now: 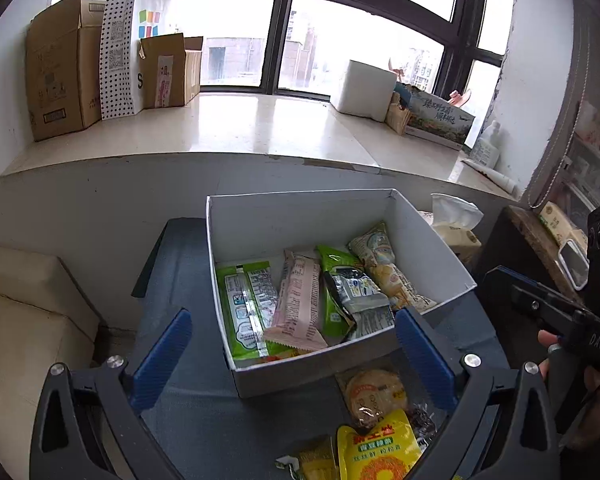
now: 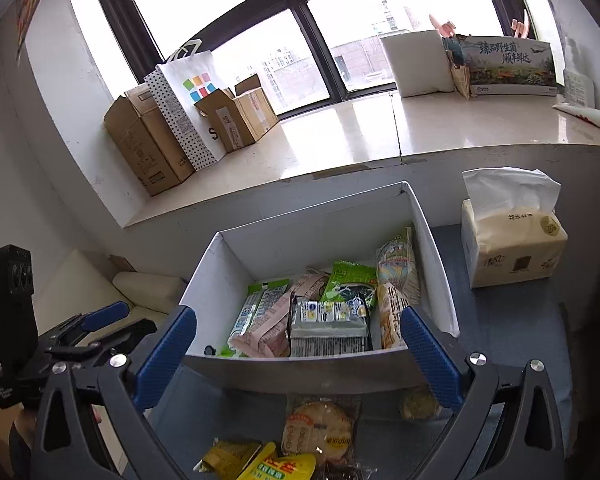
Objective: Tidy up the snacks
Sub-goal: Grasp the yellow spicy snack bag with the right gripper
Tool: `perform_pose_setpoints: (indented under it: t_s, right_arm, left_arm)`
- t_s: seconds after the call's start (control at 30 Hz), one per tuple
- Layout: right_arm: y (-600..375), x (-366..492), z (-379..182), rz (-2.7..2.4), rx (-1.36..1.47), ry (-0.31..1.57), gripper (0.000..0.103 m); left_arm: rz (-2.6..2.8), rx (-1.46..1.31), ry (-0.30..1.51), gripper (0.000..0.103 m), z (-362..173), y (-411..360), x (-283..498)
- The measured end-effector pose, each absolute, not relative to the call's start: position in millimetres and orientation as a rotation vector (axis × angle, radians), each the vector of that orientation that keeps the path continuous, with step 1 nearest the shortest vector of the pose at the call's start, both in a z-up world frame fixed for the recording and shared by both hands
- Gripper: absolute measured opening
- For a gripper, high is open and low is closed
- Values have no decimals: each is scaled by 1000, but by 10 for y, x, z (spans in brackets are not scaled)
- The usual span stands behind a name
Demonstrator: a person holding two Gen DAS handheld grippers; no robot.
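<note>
Both claws spread wide, nothing between the fingers. Left claw (image 1: 294, 356) hangs over the near-left corner of the white box (image 1: 432, 248); right claw (image 2: 298, 354) over the box's near wall (image 2: 300, 372).

Box sits on the blue-grey tabletop (image 1: 188, 412), open top. Inside, packets lie side by side, partly overlapping: green packet (image 1: 246, 312) at left, pink bar (image 1: 298, 304) next to it, second green packet (image 1: 332, 276) with a grey-black packet (image 1: 358, 288) lying on it, pale cracker pack (image 1: 384, 268) leaning against the right wall.

Loose snacks still on the tabletop, just in front of the box: round cracker in clear wrap (image 1: 374, 394), yellow pouch (image 1: 378, 448) touching it, small yellow-brown packet (image 1: 316, 460) beside the pouch. Right view shows one more small round snack (image 2: 420, 404) near the right finger.

Tissue pack (image 2: 512, 240) stands on the tabletop right of the box, apart from it.
</note>
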State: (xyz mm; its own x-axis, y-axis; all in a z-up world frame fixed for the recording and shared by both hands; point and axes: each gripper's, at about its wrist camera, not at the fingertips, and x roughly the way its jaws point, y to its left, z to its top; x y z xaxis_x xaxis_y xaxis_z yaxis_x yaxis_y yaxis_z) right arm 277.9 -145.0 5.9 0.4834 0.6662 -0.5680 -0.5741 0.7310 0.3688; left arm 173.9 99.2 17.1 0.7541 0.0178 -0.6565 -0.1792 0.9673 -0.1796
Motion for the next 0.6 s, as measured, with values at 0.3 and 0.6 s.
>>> perform_pose_setpoints:
  t_s: [0.3,0.6]
  right_arm:
    - [-1755,1917,-198,779,88,748,103]
    - [-1729,1603,-924,878,174,998,103]
  left_arm:
    - [71,-181,710,103,-1,710,818]
    - [60,-224,804,103,-467,531,486]
